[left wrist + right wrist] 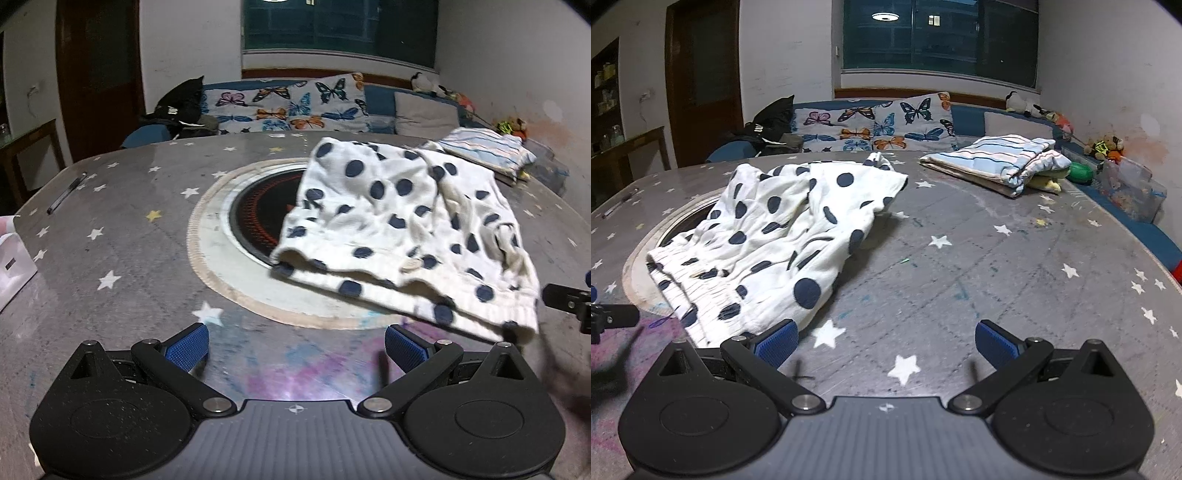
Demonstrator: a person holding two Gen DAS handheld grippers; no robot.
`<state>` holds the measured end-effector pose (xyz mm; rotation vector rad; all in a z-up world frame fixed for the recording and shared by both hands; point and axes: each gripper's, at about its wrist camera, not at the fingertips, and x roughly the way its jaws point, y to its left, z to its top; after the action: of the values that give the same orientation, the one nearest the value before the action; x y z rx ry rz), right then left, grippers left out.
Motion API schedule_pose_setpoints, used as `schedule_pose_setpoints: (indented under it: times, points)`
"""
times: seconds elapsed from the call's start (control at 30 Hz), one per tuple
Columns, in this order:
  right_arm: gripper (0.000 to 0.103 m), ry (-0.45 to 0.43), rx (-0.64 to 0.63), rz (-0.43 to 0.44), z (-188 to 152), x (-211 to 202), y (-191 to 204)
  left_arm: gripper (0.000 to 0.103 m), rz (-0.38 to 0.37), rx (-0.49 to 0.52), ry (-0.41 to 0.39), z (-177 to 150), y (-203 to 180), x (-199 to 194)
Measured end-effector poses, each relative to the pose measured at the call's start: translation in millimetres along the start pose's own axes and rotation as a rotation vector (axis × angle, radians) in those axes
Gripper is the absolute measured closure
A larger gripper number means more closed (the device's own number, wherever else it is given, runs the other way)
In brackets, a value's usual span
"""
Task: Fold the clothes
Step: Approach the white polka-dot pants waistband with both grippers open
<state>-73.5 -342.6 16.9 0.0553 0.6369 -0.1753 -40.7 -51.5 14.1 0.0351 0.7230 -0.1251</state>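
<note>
Polka-dot garment (402,229): rumpled, roughly doubled, on starred counter (122,258), partly over round inset; folding unfinished. Striped garment (997,162): folded, far counter edge, apparently done. Left claw (297,349), right claw (886,347): both spread, empty, near hem.

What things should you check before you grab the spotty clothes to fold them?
1. Left gripper open and holding nothing: ok.
2. Right gripper open and holding nothing: ok.
3. Spotty garment lying flat: not ok, it is crumpled, with a ribbed hem at the near edge.
4. Garment fully on the table: ok, though part of it covers the round burner in the middle.
5. Bare table beside it for folding: ok, the striped folded cloth sits apart at the far side.
6. Whether anything hides under the garment: cannot tell.
</note>
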Motion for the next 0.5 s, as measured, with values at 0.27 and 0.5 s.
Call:
schedule_pose_setpoints:
  times: [0.27, 0.5]
  points:
    - [0.000, 0.009, -0.017, 0.049, -4.2, -10.6, 9.7, 0.000, -0.023, 0.042, 0.009, -4.0, -18.3, -5.8]
    - [0.000, 0.007, -0.095, 0.163, -12.3, -21.0, -14.7, 0.000, -0.033, 0.062, 0.005, -6.2, -27.0, -12.4]
